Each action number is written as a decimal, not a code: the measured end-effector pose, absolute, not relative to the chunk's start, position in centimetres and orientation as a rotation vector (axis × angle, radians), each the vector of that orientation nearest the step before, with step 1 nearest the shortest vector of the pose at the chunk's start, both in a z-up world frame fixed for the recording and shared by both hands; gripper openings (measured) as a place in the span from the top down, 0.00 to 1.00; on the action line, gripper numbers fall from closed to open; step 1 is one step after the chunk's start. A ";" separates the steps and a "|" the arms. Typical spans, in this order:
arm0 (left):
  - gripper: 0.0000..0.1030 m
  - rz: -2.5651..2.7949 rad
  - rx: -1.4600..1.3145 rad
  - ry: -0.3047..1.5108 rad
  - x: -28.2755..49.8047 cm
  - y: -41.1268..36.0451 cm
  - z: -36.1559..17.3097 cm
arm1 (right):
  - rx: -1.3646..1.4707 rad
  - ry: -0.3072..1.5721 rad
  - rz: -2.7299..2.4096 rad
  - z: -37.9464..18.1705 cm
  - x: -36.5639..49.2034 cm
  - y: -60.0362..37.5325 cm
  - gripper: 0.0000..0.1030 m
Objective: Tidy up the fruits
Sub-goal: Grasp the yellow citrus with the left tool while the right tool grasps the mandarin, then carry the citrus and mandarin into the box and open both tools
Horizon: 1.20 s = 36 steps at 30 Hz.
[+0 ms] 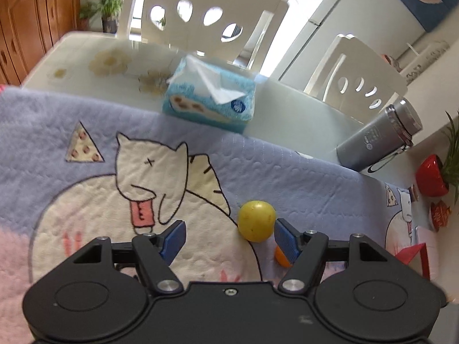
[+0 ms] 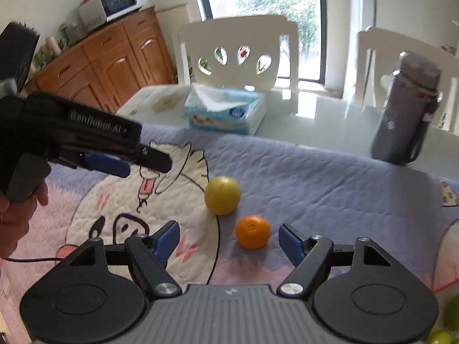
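A: How did the left gripper [image 1: 228, 239] stand?

B: Its jaws were apart, with nothing between them. The yellow fruit [image 1: 256, 220] lay on the cat-print blanket [image 1: 86, 143] just ahead of the right-hand blue pad, inside the line of that pad but beyond the tips. The orange [image 1: 281, 256] was mostly hidden behind that same pad.

A: And the right gripper [image 2: 229, 242]?

B: Its jaws were also apart and empty. The orange [image 2: 253, 231] sat just ahead of the gap, nearer the right-hand pad; whether it touched anything but the blanket I could not tell. The yellow fruit [image 2: 222, 195] lay further ahead, a little toward the left-hand pad, close to the orange but apart from it.

A: Anything beyond the fruit?

B: Past the blanket's far edge, on the bare tabletop [image 2: 301, 126], a blue tissue pack [image 2: 223, 111] sat straight ahead of the jaws and a grey flask [image 2: 407, 109] stood off to the right. From the right wrist view, the left gripper [image 2: 149, 163] hung over the blanket on the left, held in a hand [image 2: 17, 212].
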<state>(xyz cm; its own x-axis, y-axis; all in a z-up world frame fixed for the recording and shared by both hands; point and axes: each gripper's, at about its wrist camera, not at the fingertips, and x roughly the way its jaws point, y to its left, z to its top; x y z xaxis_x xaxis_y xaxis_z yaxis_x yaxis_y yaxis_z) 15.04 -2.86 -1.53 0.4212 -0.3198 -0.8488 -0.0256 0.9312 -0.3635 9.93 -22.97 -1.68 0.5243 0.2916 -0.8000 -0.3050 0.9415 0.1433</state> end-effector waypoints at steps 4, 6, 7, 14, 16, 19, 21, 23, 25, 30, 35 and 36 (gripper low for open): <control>0.22 -0.209 -0.378 1.189 17.1 -3.8 -3.7 | 0.013 1.003 0.349 -4.2 11.5 -22.9 0.23; 0.22 -0.231 -0.399 1.208 17.9 -4.6 -4.6 | 0.030 1.019 0.340 -5.2 12.3 -23.0 0.23; 0.22 -0.227 -0.420 1.215 18.2 -4.8 -5.1 | 0.036 1.027 0.330 -5.8 12.8 -23.1 0.23; 0.22 -0.213 -0.513 1.292 20.0 -5.8 -8.6 | 0.099 1.069 0.326 -8.6 15.1 -23.8 0.36; 0.33 -0.212 -0.478 1.281 20.2 -6.4 -8.8 | 0.102 1.069 0.320 -9.0 15.2 -23.8 0.42; 0.46 -0.223 -0.469 1.228 19.8 -6.9 -8.3 | 0.190 1.065 0.316 -8.6 15.0 -25.0 0.60; 0.47 -0.216 -0.460 1.226 19.4 -6.9 -8.1 | 0.267 1.054 0.312 -8.2 14.6 -26.2 0.60; 0.47 -0.213 -0.458 1.218 19.0 -6.9 -7.8 | 0.287 1.049 0.285 -7.9 14.1 -27.2 0.60; 0.47 -0.221 -0.460 1.204 18.5 -6.7 -7.2 | 0.340 1.042 0.269 -7.6 13.4 -28.3 0.60; 0.47 -0.271 -0.463 1.147 16.8 -6.7 -4.6 | 0.476 1.003 0.220 -5.9 10.5 -31.3 0.60; 0.47 -0.367 -0.446 1.070 15.2 -8.7 -0.9 | 0.496 0.912 0.188 -2.1 7.2 -34.2 0.60; 0.47 -0.391 -0.435 1.055 15.0 -9.5 -0.1 | 0.502 0.890 0.173 -1.4 6.5 -34.9 0.60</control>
<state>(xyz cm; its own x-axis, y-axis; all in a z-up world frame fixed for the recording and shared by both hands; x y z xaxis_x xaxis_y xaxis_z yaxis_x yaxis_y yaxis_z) 14.96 -9.51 -0.07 0.4407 -0.5055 -0.7418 0.0997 0.8488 -0.5192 6.51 -34.94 -1.42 0.6244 0.3480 -0.6993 0.0603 0.8711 0.4874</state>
